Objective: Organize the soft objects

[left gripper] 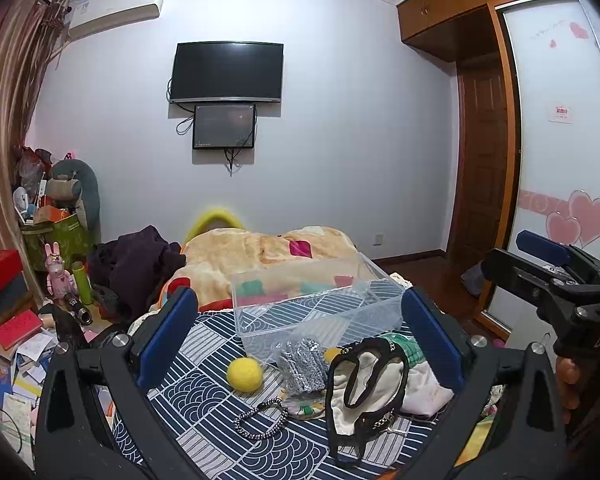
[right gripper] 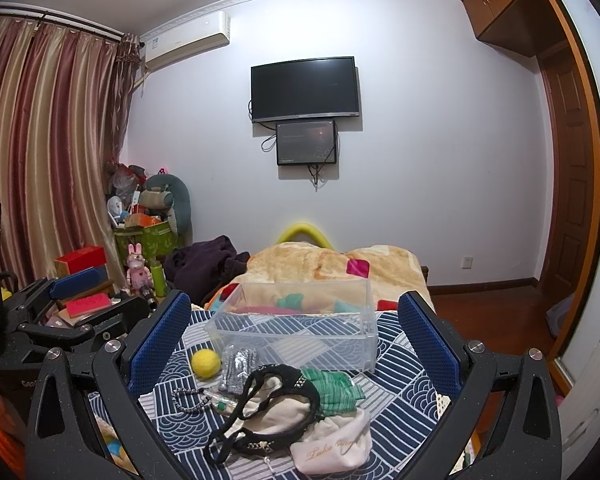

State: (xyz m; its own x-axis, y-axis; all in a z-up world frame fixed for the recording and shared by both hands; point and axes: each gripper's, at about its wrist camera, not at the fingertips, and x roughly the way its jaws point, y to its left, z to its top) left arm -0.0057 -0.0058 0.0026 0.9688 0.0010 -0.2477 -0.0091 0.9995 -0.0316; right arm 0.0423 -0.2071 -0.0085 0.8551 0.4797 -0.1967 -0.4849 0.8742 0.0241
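- Left gripper (left gripper: 296, 336) hangs above the bed with its jaws spread wide, blue pads well apart, nothing between them and nothing touched.
- Right gripper (right gripper: 294, 340) is the same story: jaws wide, gripping nothing, hovering over the heap of soft things.
- Each tool shows in the other's camera, the right one at the right edge of the left view and the left one at the left edge of the right view.
- The clear plastic box (right gripper: 300, 316) sits on the patterned bedspread (right gripper: 400, 364), just beyond the heap and in front of the orange blanket (right gripper: 324, 260).
- Yellow ball (left gripper: 245, 375) lies on the bedspread just before the box's near left corner.
- Beside it, a grey sparkly pouch (left gripper: 304, 366) touches the box's front wall.
- A black-trimmed cream garment (right gripper: 276, 408) sprawls across the middle of the heap, over a pink drawstring bag (right gripper: 332, 444).
- Green knit piece (right gripper: 332, 394) rests just right of the garment.
- A beaded cord (left gripper: 260, 420) loops on the bedspread at the heap's left.
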